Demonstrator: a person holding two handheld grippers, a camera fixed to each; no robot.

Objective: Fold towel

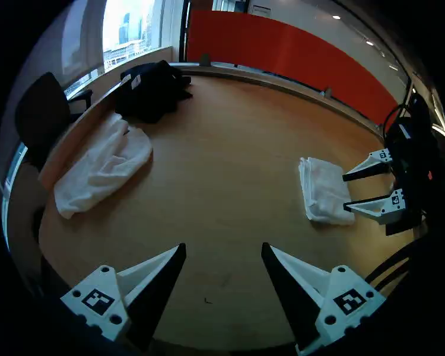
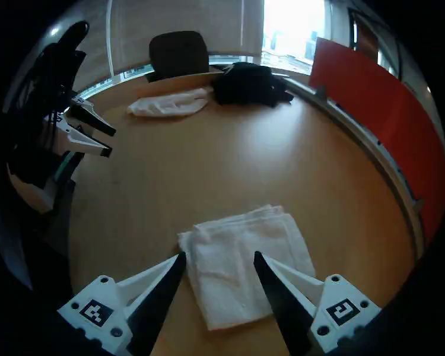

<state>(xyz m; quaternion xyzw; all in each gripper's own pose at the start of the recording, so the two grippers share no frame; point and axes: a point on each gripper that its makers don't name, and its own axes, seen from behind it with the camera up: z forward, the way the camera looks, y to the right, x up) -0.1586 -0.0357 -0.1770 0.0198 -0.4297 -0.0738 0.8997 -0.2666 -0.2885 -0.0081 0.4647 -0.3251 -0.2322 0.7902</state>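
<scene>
On the table (image 2: 163,178), right gripper view: folded towel (image 2: 246,273) at my open right tool (image 2: 219,255); left gripper view: left tool (image 1: 223,245) open, well apart.

A wide wooden bench (image 1: 234,154) with a rounded edge stands before a long red partition (image 1: 293,53). Bright daylight comes through a window (image 1: 127,29), with tall buildings outside. A dark office chair (image 1: 41,113) stands beside the bench. Small ceiling lights (image 1: 336,17) glow above.
</scene>
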